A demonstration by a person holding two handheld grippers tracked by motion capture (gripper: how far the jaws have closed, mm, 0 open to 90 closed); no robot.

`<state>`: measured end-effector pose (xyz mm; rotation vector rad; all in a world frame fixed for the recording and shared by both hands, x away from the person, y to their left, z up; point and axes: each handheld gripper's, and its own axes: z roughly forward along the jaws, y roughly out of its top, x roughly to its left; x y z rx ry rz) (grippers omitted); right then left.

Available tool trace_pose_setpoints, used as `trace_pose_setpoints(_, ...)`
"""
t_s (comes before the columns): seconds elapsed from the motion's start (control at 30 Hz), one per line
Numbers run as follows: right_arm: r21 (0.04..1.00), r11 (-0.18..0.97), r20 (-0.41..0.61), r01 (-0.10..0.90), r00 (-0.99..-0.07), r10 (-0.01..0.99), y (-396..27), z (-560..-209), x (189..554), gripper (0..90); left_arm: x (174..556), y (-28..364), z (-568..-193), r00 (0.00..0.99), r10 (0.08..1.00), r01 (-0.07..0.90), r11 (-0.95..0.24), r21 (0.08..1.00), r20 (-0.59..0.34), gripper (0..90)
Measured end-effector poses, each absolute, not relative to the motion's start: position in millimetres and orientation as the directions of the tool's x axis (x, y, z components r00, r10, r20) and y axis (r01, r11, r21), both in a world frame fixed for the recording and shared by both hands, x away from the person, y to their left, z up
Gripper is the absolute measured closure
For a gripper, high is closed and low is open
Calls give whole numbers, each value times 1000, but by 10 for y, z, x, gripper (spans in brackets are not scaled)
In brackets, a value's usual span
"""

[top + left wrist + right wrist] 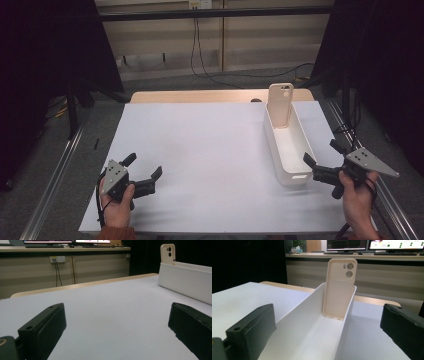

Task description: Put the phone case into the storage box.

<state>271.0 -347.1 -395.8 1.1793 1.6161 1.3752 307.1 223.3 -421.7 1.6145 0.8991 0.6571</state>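
Jaws wide apart and empty on both the left gripper [145, 173] and right gripper [320, 160], phone case [280, 104] already propped upright at the far end of the white bin [296, 176], so placement looks done, nothing left but backing off.

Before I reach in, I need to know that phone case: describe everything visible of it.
The phone case is beige, matte, seemingly soft plastic or silicone, empty, with round camera cutouts near its top. It stands upright, leaning against the far end wall inside the white bin, bottom edge on the bin's floor, top rising above the rim. Neither pair of tongs touches it.
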Motion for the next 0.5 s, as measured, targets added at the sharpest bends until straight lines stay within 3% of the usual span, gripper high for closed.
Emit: trace_pose_setpoints(0.5, 976, 20, 53, 216, -325, 944, -3507, -4117, 2477, 0, 3051, 2214, -4218, 560, 827, 211, -91, 973, -44, 16)
